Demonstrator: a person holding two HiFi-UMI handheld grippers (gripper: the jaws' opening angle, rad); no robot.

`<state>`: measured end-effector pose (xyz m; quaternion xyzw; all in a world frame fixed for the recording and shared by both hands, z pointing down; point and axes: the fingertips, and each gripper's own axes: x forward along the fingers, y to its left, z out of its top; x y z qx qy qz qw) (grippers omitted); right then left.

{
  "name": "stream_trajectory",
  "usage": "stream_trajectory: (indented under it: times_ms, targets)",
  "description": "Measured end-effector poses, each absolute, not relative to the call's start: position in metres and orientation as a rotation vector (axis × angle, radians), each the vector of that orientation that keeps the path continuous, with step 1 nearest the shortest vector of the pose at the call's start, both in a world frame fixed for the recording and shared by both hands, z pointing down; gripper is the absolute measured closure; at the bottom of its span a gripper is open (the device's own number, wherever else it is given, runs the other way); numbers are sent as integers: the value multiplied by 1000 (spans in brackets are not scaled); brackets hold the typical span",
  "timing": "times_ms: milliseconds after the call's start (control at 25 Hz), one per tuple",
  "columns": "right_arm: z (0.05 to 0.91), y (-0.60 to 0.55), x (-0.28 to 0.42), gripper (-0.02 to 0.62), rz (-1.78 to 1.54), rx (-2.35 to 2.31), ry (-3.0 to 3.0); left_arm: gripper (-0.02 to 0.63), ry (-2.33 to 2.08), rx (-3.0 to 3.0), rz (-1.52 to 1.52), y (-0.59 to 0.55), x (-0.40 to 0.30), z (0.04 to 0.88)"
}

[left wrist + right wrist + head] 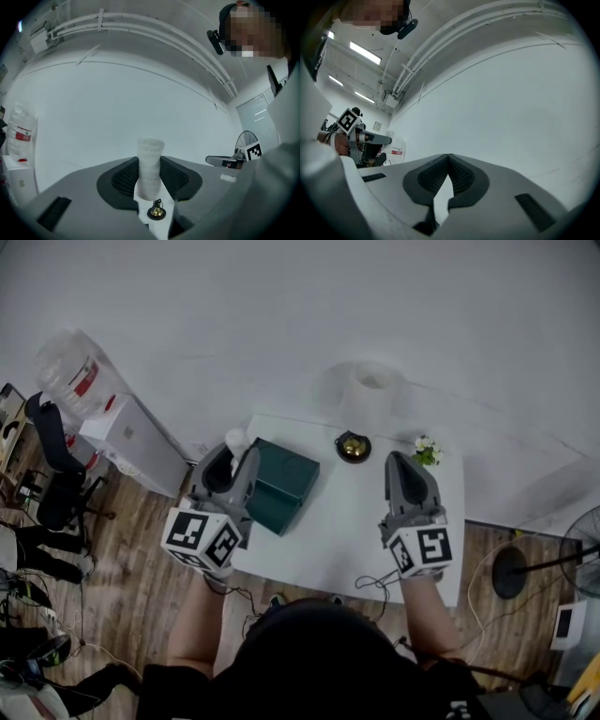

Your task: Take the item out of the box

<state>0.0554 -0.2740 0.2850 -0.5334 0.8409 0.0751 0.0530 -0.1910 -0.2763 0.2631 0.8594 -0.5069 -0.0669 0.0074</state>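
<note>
while the left gripper [149,161] grips the white cylinder [150,147], held up just beside the green box [286,486], removal looks done; setting down remains. right gripper [448,157] clenched, empty.

Left gripper [149,165] jaws clamp white textured cylinder [150,152], upright. Brass bell [156,212] at 6 o'clock. Water jug [19,133] at 9 o'clock, fan [245,140] at 3 o'clock.

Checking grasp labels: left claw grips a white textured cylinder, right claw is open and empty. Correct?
Not quite. The right gripper view shows the right claw shut, jaws together, and empty. The left claw does grip the white textured cylinder.
</note>
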Motion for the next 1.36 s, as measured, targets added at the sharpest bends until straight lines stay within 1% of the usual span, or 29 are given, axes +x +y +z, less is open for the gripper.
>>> stream_trajectory:
  times_ms: [320,920,1360]
  targets:
    - [292,-280,72,592,203,-1583,2590,472,-1637,2655,-195,-279,-176,261]
    - [310,-278,96,592,144,-1516,2631,472,-1690,2586,-180,-264,-153,284]
    - [318,-281,90,592,168,-1512,2666,472,-1698,2547,-198,-274,-158,296]
